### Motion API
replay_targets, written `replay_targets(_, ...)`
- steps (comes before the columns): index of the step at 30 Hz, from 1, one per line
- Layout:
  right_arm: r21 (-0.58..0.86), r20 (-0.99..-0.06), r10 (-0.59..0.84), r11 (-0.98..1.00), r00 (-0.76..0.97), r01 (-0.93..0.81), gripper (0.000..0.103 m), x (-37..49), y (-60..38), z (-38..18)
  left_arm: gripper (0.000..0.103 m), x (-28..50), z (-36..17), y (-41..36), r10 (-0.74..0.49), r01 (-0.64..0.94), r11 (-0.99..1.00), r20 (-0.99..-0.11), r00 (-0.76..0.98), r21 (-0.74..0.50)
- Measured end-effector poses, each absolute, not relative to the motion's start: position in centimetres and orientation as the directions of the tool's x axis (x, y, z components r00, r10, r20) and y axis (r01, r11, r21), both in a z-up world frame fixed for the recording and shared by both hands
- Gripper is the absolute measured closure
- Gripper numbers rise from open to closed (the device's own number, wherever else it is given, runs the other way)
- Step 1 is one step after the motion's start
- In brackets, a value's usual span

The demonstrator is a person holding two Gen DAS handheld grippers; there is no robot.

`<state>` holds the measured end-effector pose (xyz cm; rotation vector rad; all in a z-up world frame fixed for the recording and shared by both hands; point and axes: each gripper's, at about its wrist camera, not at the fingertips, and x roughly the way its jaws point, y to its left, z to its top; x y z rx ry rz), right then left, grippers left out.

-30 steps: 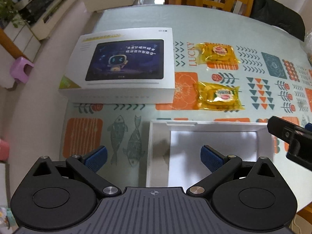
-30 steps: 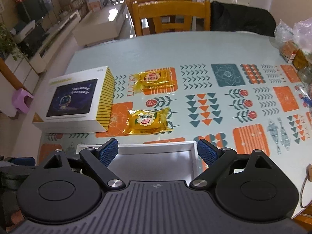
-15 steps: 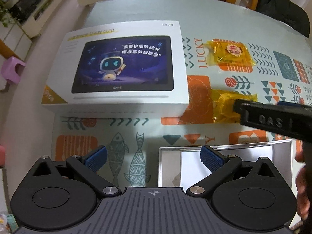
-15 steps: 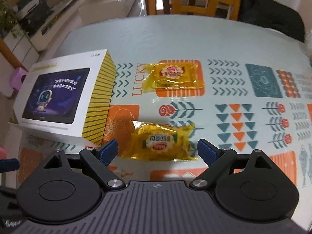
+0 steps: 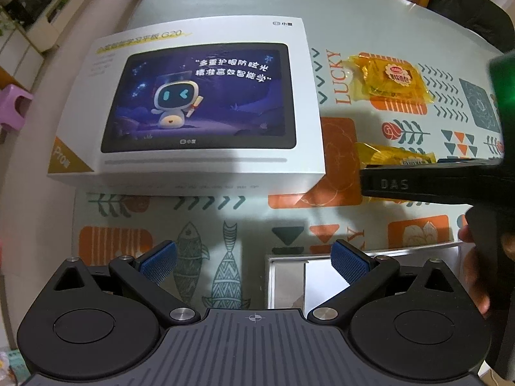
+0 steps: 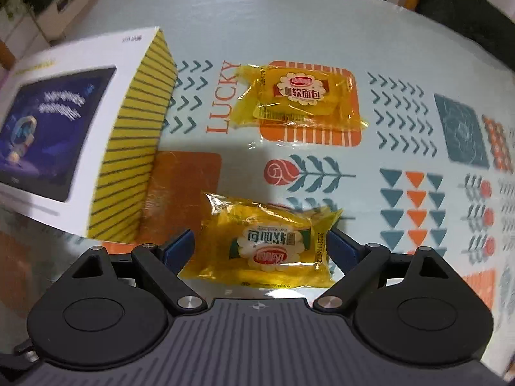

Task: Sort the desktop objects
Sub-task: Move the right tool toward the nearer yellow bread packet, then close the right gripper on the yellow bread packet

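Two yellow bread packets lie on the patterned tablecloth, and the nearer packet sits right between the blue fingertips of the right gripper. Those fingers are spread wide, one pad at each end of the wrapper, and whether the pads touch the plastic cannot be told; the packet rests on the cloth with its label upside down to the camera. Beyond the fingertips, well apart from them, the farther packet lies flat on an orange square of the print, its label upright. Off to the left of the right gripper's left finger stands the white tablet box, its yellow striped side turned toward the packets. From the left wrist, the left gripper is likewise spread wide and holds nothing; between its fingertips only the fish drawings of the cloth show. Straight ahead of those fingers lies the same tablet box, flat, its printed screen facing up. Just behind and under the right finger of the left gripper sits the corner of a white open tray. To the right of that finger, the black body of the right gripper reaches across, covering most of the nearer packet, with part of a hand on its grip; the farther packet lies ahead.
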<state>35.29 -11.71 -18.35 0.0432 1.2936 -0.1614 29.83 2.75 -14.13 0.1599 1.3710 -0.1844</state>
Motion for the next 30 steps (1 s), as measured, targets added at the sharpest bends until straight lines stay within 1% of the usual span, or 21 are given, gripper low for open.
replay_targets(7, -0.054, -0.973, -0.089, 0.985, 0.212, 0.165, 0.0, 36.2, -12.2, -20.1, 0.0, 29.9, -14.6, 2.6, -0.037, 0.22, 0.975, -0.985, 0.17, 0.001)
replay_targets(17, -0.048, -0.97, -0.084, 0.987, 0.23, 0.156, 0.0, 36.2, -12.6, -20.2, 0.0, 29.9, -14.5, 2.5, -0.032, 0.217, 0.976, -0.985, 0.168, 0.005)
replay_targets(19, -0.05, -0.966, -0.086, 0.988, 0.244, 0.149, 0.01, 35.9, -12.4, -19.8, 0.0, 29.7, -14.4, 2.4, -0.031, 0.216, 0.976, -0.985, 0.17, 0.006)
replay_targets(21, -0.046, -0.964, -0.082, 0.988, 0.254, 0.147, 0.013, 35.7, -12.4, -19.4, 0.0, 29.6, -14.3, 2.3, -0.03, 0.215, 0.977, -0.985, 0.171, 0.008)
replay_targets(24, -0.047, -0.958, -0.087, 0.988, 0.273, 0.15, 0.015, 35.2, -12.3, -18.5, 0.0, 29.3, -14.1, 2.2, -0.027, 0.213, 0.977, -0.985, 0.173, 0.01)
replay_targets(28, -0.118, -0.928, -0.158, 0.984, 0.336, 0.136, 0.015, 34.2, -11.4, -16.4, 0.0, 28.8, -13.6, 2.2, -0.022, 0.206, 0.978, -0.983, 0.183, 0.016)
replay_targets(30, -0.122, -0.919, -0.166, 0.982, 0.358, 0.142, 0.015, 33.9, -11.4, -15.2, 0.0, 28.6, -13.4, 2.2, -0.02, 0.203, 0.979, -0.982, 0.187, 0.018)
